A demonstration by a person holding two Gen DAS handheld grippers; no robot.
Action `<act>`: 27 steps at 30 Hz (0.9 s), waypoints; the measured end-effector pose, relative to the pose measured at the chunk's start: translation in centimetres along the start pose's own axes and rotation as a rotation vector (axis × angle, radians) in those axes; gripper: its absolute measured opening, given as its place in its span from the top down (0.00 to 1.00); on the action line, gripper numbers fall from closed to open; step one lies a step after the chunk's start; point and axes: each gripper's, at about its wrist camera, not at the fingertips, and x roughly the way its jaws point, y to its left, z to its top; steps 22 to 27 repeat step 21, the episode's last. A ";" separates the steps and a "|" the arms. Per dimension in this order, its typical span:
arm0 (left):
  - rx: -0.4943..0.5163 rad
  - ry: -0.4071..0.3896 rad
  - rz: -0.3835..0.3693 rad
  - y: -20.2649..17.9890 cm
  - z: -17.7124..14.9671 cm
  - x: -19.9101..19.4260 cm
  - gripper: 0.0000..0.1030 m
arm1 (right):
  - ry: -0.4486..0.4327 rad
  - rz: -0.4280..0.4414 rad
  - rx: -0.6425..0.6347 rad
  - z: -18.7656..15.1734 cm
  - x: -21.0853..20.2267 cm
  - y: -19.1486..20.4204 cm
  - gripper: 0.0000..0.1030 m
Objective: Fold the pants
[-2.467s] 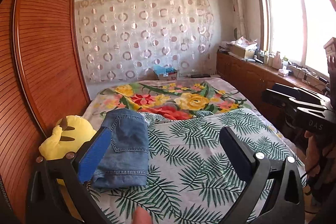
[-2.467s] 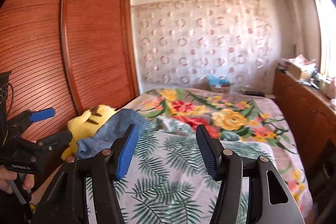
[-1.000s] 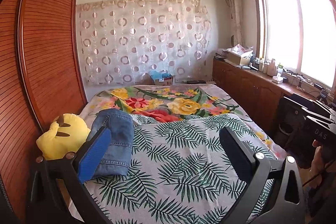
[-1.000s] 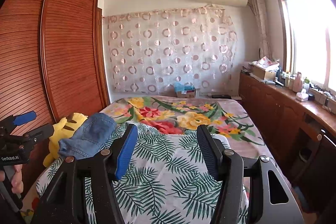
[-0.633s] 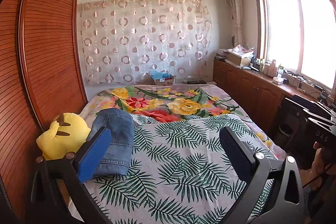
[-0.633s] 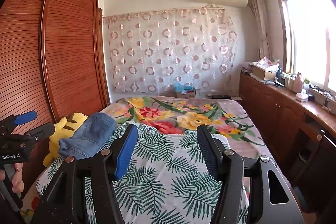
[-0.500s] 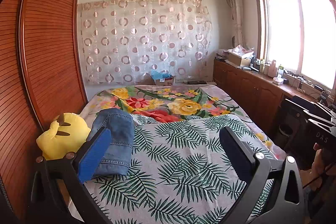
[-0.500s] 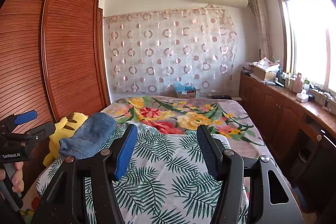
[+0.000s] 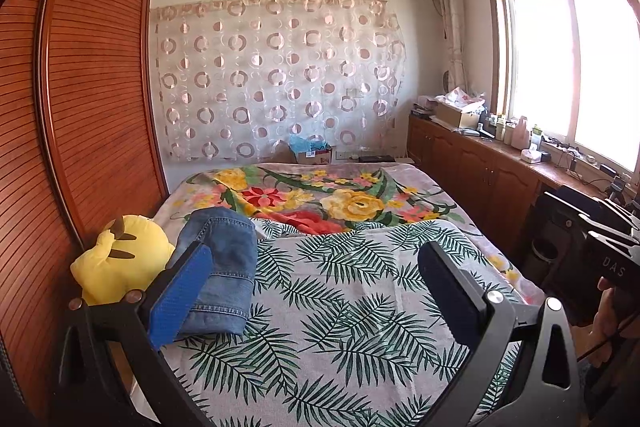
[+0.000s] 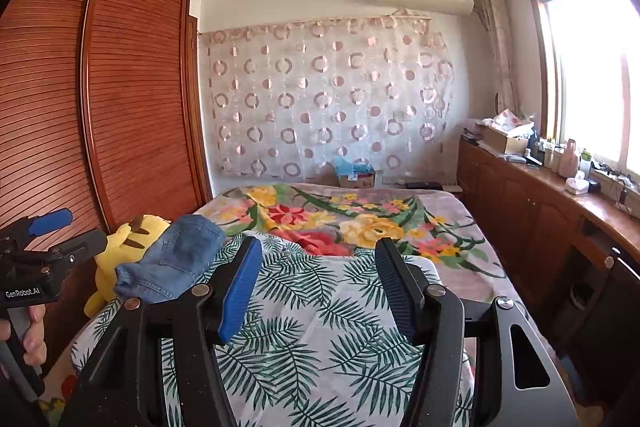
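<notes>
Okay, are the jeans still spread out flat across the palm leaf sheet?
No, the jeans lie folded in a compact bundle at the sheet's left edge, beside the yellow plush toy.

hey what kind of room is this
A home bedroom, most likely: a bed under leaf-print and floral covers, a slatted wooden wardrobe beside it, and a yellow plush toy next to folded jeans.

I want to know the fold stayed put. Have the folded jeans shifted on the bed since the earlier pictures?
No. The folded jeans still lie beside the yellow plush toy at the leaf-print sheet's left edge; only the cameras pulled back.
</notes>
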 end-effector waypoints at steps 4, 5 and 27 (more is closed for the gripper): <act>0.000 0.000 -0.001 0.0 0.0 0.0 0.00 | 0.000 0.001 0.000 -0.1 0.0 0.0 0.41; 0.000 0.000 -0.001 0.0 0.0 0.0 0.00 | 0.000 0.002 -0.001 -0.2 -0.1 0.1 0.41; -0.001 -0.001 -0.001 0.0 0.0 0.0 0.00 | -0.002 0.003 -0.002 -0.2 -0.1 -0.1 0.41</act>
